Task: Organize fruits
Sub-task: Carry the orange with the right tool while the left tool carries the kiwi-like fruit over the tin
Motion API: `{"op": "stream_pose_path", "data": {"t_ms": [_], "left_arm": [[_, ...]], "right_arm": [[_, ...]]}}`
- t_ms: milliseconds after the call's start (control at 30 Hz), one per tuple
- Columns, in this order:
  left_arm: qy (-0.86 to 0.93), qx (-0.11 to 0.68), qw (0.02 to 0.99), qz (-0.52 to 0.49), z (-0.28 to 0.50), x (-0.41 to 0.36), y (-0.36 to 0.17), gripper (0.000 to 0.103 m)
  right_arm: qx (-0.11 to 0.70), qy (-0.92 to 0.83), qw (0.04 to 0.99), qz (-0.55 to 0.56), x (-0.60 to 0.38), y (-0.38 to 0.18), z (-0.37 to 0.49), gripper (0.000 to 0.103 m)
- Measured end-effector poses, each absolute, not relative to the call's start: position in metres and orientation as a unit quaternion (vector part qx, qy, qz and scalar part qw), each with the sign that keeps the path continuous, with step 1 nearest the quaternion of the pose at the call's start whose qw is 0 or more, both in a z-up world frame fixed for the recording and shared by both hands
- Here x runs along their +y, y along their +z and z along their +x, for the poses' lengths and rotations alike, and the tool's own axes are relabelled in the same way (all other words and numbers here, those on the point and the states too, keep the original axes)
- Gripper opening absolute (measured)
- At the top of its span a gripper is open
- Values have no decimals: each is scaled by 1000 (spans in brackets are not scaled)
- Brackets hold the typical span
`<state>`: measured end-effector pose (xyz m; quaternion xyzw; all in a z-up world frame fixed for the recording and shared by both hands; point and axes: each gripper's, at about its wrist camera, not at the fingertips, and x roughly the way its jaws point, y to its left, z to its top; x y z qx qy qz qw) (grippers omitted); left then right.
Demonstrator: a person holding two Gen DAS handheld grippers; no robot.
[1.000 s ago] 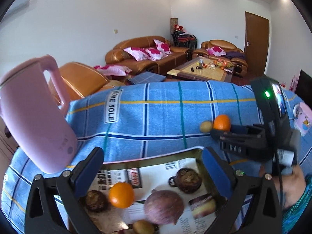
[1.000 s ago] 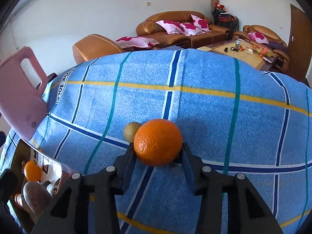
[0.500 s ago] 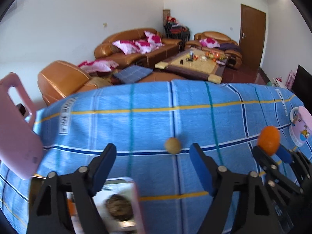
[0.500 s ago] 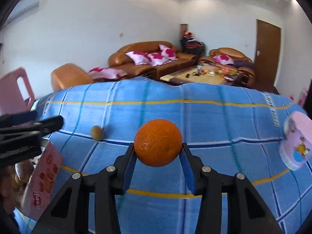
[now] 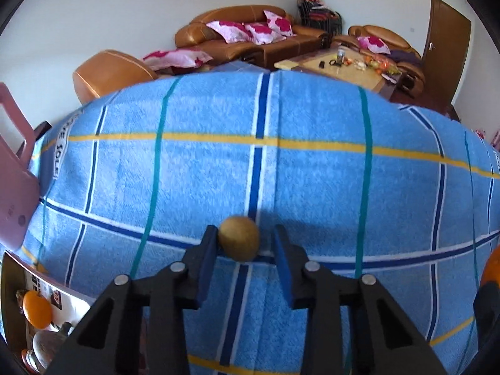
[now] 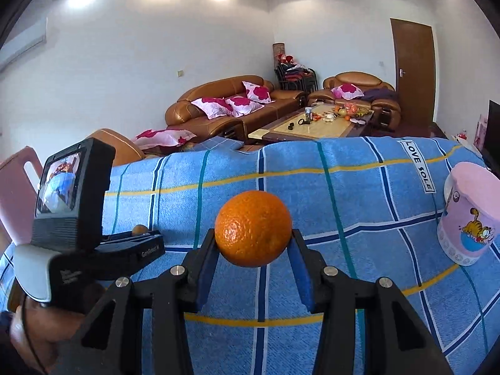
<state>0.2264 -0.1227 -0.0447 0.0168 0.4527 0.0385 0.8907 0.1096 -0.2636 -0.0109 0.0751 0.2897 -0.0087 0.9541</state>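
Two fruits: right gripper [image 6: 253,243] pinches firm orange [image 6: 253,228] mid-girth; left gripper's [image 5: 245,245] jaws, just closing, flank small round fruit [image 5: 239,238], left pad touching, right w/ gap; prob. light, rolls.

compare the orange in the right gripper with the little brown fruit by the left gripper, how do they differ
The orange is bright orange with dimpled skin; the brown fruit is dull yellow-brown and smoother. The orange looks larger, filling its jaws. The orange is clamped in the right gripper and lifted off the cloth; the brown fruit rests on the cloth between the left gripper's jaws, which have just been closing, with a gap on the right pad's side. Both are round.
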Motion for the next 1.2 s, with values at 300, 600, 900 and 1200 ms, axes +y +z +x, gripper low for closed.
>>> {"op": "stream_pose_path", "data": {"t_ms": [300,600,900,1200], "left_arm": [[54,440,897,-12,226,-106,-49,42],[29,430,902,-26,218,-102,-50,27],[-41,379,924,-9,169,-125,-25,27],[-61,301,951,27,94,-118,4,27]], "right_arm": [[296,-5,952,76,-260,-13,116,47],[299,-9,951,84,-263,-17,122,47],[273,-28,959,74,-264,-14,115,47],[244,-57,967,54,-259,-11,107,47]]}}
